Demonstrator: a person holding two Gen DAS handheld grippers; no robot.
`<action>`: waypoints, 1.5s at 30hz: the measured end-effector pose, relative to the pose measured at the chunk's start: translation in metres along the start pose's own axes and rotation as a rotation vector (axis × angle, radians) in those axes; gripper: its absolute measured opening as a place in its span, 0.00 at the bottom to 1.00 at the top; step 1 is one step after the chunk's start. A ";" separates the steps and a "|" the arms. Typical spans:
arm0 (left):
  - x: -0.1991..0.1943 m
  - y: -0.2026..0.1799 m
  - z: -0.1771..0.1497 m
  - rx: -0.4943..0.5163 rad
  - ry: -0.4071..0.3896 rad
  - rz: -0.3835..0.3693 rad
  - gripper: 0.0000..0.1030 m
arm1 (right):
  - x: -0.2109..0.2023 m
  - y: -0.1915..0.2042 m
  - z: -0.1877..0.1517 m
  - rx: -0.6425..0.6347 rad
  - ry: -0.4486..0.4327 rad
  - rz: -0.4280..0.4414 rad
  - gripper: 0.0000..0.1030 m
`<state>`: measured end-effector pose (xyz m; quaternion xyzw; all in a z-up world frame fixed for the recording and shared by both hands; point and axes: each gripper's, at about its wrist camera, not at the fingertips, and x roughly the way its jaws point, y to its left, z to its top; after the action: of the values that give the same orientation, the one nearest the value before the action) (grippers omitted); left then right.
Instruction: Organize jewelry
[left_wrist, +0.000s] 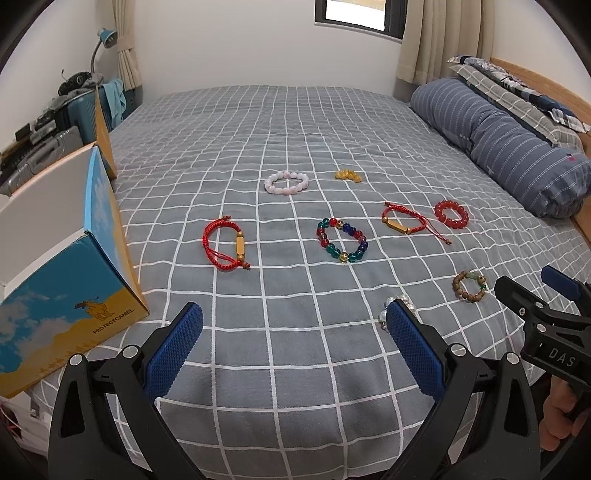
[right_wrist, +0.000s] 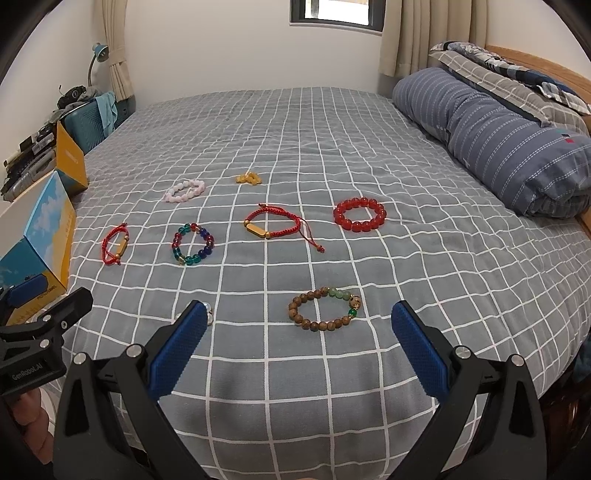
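Lying spread across the grey bed cover with white grid lines (right_wrist: 332, 147) were eight pieces of jewelry, none inside a container. At the far side sat a pale pink bead bracelet (left_wrist: 287, 181) and a small heap of amber-yellow beads (left_wrist: 348, 175). The middle row held a red cord bracelet with a wooden bar (left_wrist: 225, 246), a multicoloured glass bead bracelet (left_wrist: 341, 240), a second red cord bracelet with a wooden bar (right_wrist: 272, 224) and a red glass bead bracelet (right_wrist: 359, 214). Nearer the cameras lay a brown wooden bead bracelet with green beads (right_wrist: 325, 309) and a pale pearl-like bead piece (left_wrist: 395, 306), partly hidden. An opened blue-and-yellow cardboard box printed with a camel (left_wrist: 74, 280) stood at the bed's left edge; its interior could not be seen. The left tool (left_wrist: 293, 339) and the right tool (right_wrist: 299, 338) both hovered wide open, gripping nothing.
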<state>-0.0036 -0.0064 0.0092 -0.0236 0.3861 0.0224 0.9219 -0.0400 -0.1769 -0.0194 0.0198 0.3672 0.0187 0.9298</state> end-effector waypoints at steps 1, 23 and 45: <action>0.000 0.000 0.000 -0.001 -0.001 0.000 0.95 | -0.001 0.000 0.000 0.000 -0.001 0.000 0.93; -0.008 0.004 -0.001 -0.014 -0.009 -0.009 0.95 | -0.005 0.005 0.001 -0.005 -0.009 0.000 0.93; 0.005 0.014 0.030 -0.025 -0.019 -0.002 0.95 | 0.001 0.014 0.033 -0.048 -0.044 0.012 0.93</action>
<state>0.0203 0.0094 0.0260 -0.0351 0.3769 0.0266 0.9252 -0.0166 -0.1634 0.0048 -0.0002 0.3461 0.0325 0.9376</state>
